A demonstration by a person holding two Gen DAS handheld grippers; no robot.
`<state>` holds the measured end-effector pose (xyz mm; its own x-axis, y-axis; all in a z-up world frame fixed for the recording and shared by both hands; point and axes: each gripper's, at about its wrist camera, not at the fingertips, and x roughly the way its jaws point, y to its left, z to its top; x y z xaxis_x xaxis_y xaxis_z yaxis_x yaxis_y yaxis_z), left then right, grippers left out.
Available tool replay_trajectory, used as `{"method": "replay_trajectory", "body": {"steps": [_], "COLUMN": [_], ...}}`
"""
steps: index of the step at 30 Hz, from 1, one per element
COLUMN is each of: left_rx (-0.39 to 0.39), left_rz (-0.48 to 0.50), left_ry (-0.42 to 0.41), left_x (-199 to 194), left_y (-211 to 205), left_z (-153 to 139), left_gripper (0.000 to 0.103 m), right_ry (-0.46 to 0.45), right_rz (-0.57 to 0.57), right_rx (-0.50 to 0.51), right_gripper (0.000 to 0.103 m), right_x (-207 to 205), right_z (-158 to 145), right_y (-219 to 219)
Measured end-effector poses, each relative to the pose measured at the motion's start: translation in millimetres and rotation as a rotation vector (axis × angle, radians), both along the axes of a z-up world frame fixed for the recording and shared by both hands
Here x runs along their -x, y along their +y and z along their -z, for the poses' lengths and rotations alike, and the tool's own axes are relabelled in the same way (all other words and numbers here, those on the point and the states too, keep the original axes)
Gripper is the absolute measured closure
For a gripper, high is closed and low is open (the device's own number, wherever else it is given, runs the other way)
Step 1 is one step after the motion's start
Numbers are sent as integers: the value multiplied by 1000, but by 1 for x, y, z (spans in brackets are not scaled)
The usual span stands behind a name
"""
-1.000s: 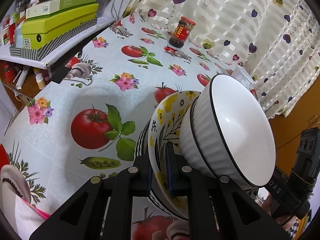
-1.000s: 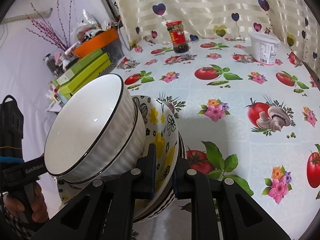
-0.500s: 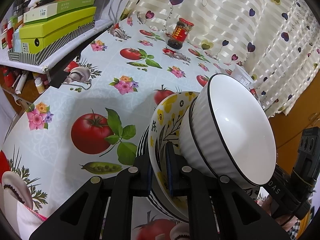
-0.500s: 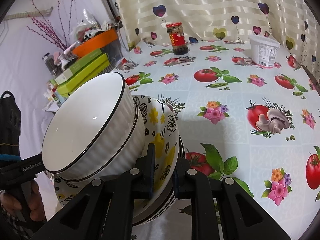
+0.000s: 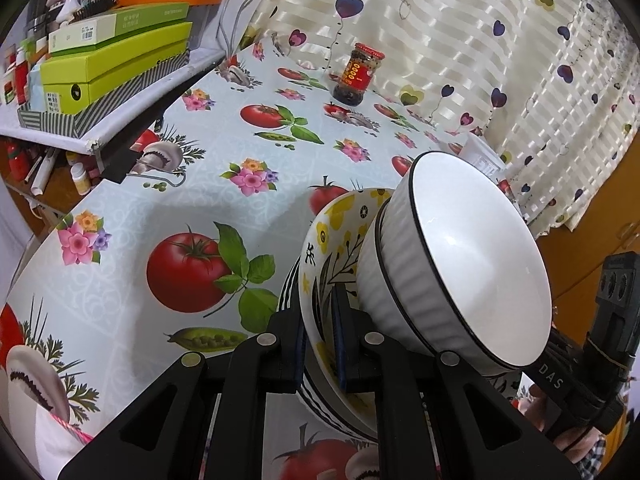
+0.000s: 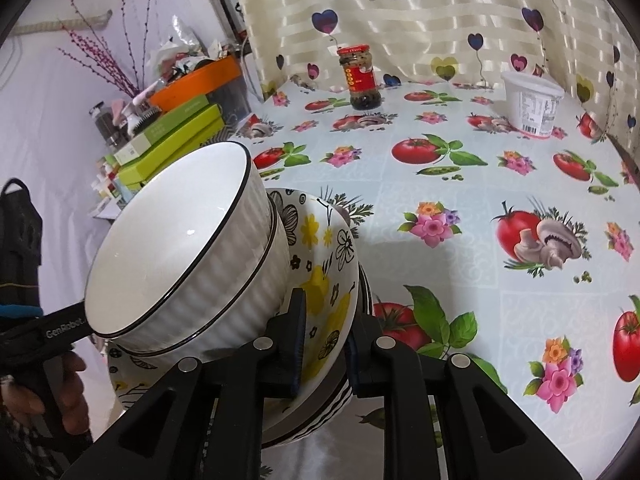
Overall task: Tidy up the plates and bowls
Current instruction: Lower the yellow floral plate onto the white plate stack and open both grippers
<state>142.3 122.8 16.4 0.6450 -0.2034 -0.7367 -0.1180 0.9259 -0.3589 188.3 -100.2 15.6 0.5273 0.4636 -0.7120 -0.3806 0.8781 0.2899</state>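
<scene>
Currently both tools pinch the flowered bowl (image 5: 340,232) rim: left tool (image 5: 320,344) at 6 o'clock in its view, right tool (image 6: 326,344) opposite. Two nested white bowls (image 6: 180,256) sit tilted inside it, striped dish (image 6: 320,416) beneath, over the tabletop (image 6: 460,248).

Black claw (image 5: 320,336) — silver screws, blue pads.
</scene>
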Motion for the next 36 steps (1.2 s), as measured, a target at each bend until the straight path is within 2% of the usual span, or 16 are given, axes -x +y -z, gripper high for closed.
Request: {"method": "replay_trajectory", "body": {"steps": [10, 11, 12, 14, 18, 22, 25, 28, 36], "left_rx": [6, 1, -3, -8, -27, -36, -84, -102, -144], "left_rz": [-11, -10, -11, -14, -13, -16, -33, -53, -40], "left_ry": [-6, -5, -4, -4, -2, -9, -44, -76, -83], "left_x": [6, 6, 7, 7, 9, 14, 23, 31, 54], "left_y": [1, 1, 1, 0, -3, -4, -6, -4, -19], "left_z": [-2, -2, -2, -2, -3, -6, -16, -26, -29], "left_gripper": [90, 90, 90, 90, 90, 85, 74, 67, 66], "right_ry": [21, -2, -26, -51, -2, -2, -18, -51, -93], "right_rz": [-1, 7, 21, 58, 59, 59, 64, 61, 73], "right_rx": [-33, -35, -27, 0, -54, -42, -19, -10, -2], "right_gripper": [82, 78, 63, 46, 36, 35, 35, 34, 33], "right_x": [6, 9, 11, 12, 12, 20, 25, 34, 58], "right_z": [-3, -7, -12, -17, -15, -13, -16, -23, -31], "right_y": [-2, -4, -7, -14, -28, -30, -30, -30, -35]}}
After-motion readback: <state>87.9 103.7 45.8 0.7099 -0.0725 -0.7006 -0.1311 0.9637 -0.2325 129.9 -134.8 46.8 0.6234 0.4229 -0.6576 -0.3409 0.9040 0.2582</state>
